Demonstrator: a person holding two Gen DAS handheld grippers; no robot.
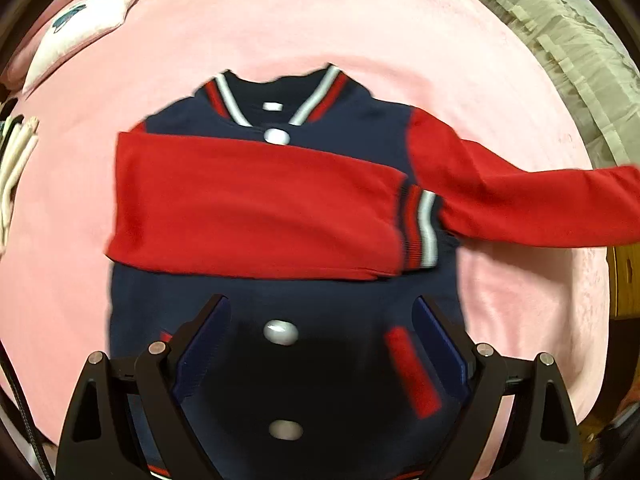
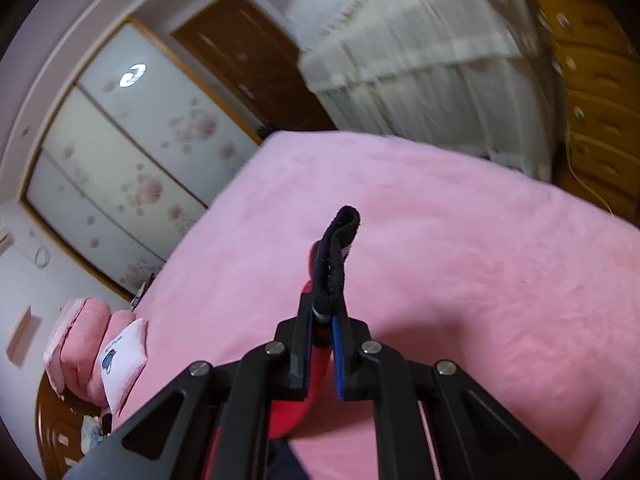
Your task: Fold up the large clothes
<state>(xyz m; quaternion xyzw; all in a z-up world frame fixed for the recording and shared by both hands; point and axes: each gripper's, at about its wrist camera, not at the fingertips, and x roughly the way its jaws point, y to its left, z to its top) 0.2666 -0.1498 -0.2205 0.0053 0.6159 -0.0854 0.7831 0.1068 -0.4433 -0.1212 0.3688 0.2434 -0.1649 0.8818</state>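
Pillows (image 1: 76, 24): a pink one and a white one with a dark print, at the far left edge of the bed, well apart from the jacket.
Bed (image 1: 320, 12): covered by a pink fleecy blanket that fills most of both views.
Jacket (image 1: 288, 312): a navy body with red sleeves, lying flat on the blanket, collar pointing away, white snap buttons running down the front.
Folded sleeve (image 1: 256, 208): red, laid straight across the chest from the left shoulder, its striped cuff (image 1: 420, 228) ending near the right edge of the body.
Left gripper (image 1: 320, 344): hangs over the lower front of the jacket, pointing steeply down, jaws spread wide with nothing between them; the middle button shows in the gap.
Pocket trim (image 1: 412, 372): a slanted red strip on the navy cloth, just inside the right finger of the left gripper.
Other sleeve (image 1: 520, 200): red, stretched out from the right shoulder and running off the right edge of the left wrist view, lifted clear of the blanket toward its far end.
Right gripper (image 2: 322, 320): jaws clenched on the dark ribbed cuff (image 2: 336, 256) of that sleeve; the cuff sticks up past the fingertips in a loop, and red cloth hangs below.
Wardrobe (image 2: 132, 152): sliding doors with a flower pattern, beyond the bed on the left.
Curtain (image 2: 420, 72): pale, beside wooden drawers at the right.
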